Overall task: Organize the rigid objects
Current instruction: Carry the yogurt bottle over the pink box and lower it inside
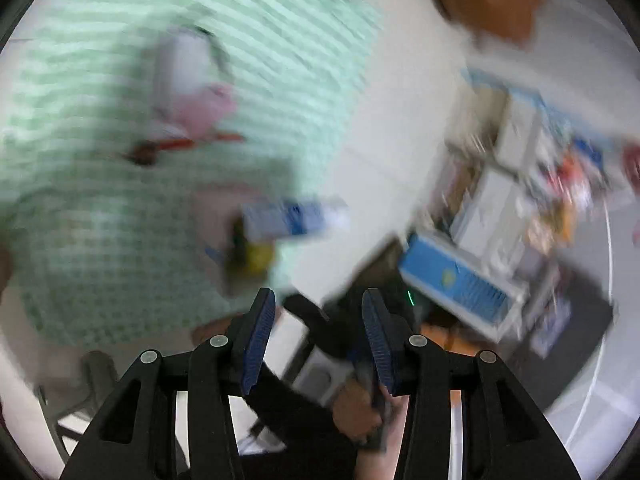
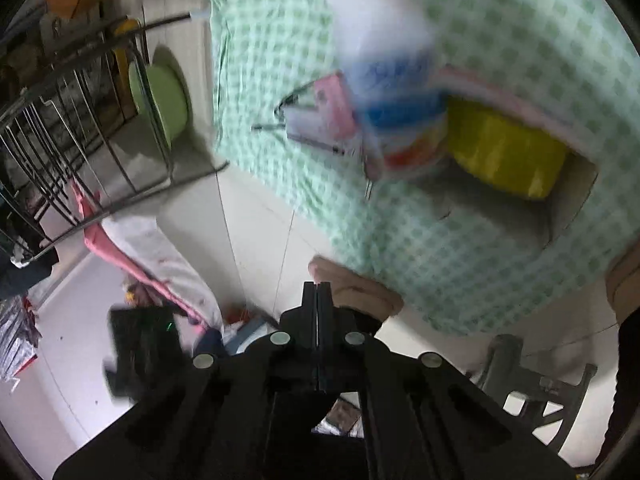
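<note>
Below the checked cloth (image 2: 460, 248), right gripper (image 2: 317, 292) fingers (image 2: 309, 308) meet empty.

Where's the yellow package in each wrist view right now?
Left wrist: yellow package, a blurred patch just below centre, under a blue-and-white box.
Right wrist: yellow package, right of centre, beside the white can.
Shared landmark: the green checked cloth it lies on.
</note>
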Available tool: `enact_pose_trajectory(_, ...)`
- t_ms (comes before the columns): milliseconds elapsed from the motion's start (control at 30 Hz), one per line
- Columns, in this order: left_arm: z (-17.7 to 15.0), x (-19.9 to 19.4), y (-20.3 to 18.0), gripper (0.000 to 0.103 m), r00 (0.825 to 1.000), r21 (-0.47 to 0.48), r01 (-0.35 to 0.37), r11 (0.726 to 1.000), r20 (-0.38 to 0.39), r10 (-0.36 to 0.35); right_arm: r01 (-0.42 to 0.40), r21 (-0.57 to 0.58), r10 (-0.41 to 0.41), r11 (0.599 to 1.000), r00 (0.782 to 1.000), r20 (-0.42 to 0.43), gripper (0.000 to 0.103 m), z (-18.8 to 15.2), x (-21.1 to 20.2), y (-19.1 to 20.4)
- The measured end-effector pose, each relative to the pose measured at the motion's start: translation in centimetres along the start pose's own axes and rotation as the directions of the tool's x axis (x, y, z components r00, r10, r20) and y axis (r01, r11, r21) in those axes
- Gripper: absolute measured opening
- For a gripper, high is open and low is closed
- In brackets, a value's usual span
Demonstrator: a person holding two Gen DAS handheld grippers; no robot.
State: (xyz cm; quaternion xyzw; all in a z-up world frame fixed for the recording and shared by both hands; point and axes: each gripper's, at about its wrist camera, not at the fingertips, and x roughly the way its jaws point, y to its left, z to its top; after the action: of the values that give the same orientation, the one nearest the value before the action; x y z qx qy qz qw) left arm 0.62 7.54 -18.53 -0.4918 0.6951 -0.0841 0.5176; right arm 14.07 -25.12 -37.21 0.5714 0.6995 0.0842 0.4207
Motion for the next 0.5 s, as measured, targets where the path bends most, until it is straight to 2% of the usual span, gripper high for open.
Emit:
enact_pose_trajectory(100, 0.8, -1.7, 1.7, 0.042, 0.999, -0.082, 0.011, 0.997, 0.050, -0.007, 0.030, 0.018, -0.030, 0.999, 0.998, 0.048, 0.003, 0.2, -0.6, -0.1)
enact_pose_trajectory(200, 0.8, -2.3, 2.5, 0.042, 0.999, -0.127, 0.019, 0.992, 0.052, -0.012, 0.030, 0.054, -0.037, 0.998, 0.989, 0.141, 0.006, 1.0, -2.4, 0.0)
enact_pose_trajectory(300, -0.3, -2.1, 2.8, 0.042, 0.999, -0.145, 0.027, 0.989, 0.036, -0.022, 0.083, 0.053, -0.093, 0.995, 0.972, 0.218, 0.009, 1.7, -3.1, 0.7)
enact_pose_trajectory(400, -1.0, -2.1, 2.9, 0.042, 0.999, -0.133, 0.034, 0.991, 0.025, -0.030, 0.107, 0.044, -0.114, 0.993, 0.969, 0.219, 0.010, 2.2, -2.2, 0.3)
enact_pose_trajectory(500, -0.4, -1.2, 3.4, 0.042, 0.999, -0.123, 0.037, 0.992, 0.027, -0.033, 0.153, 0.059, -0.162, 0.986, 0.965, 0.207, 0.010, 3.1, -0.3, -1.3)
